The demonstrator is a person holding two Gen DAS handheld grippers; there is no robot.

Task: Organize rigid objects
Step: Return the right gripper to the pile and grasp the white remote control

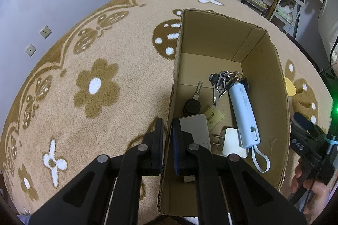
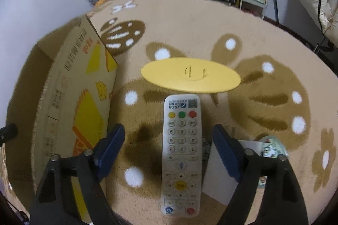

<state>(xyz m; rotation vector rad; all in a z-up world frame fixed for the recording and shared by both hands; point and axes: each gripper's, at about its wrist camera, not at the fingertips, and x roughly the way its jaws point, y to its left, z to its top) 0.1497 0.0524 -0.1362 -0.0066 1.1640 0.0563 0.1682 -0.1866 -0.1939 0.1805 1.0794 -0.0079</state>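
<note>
A: Where is the remote control (image 2: 181,153) seen?

B: It is seen only in the right wrist view, lying flat on the rug (image 2: 211,30), face up, between the two fingers of the right claw (image 2: 169,153). That claw is spread wide, and neither pad is touching the remote. Just beyond the remote's far end a yellow oval lid (image 2: 190,76) is laid on the rug. The printed outer wall of the cardboard box (image 2: 80,98) is shown to the left, and a white card with a patterned piece beside it (image 2: 224,170) is partly hidden under the right finger.

A: And what is shown by the left wrist view that is missed there?

B: The inside of the cardboard box (image 1: 211,34) is shown. On its floor are gathered a car key (image 1: 192,105), a bunch of keys with a tag (image 1: 220,85), a pale blue power bank (image 1: 245,113) with a strap, a white plug adapter (image 1: 233,143) and a grey flat device (image 1: 196,127), the last partly hidden by a finger. The left claw (image 1: 168,136) is nearly closed and is clamped on the box's left wall, one pad outside and one inside. Part of the other gripper's body and a hand are glimpsed at the right edge.
</note>
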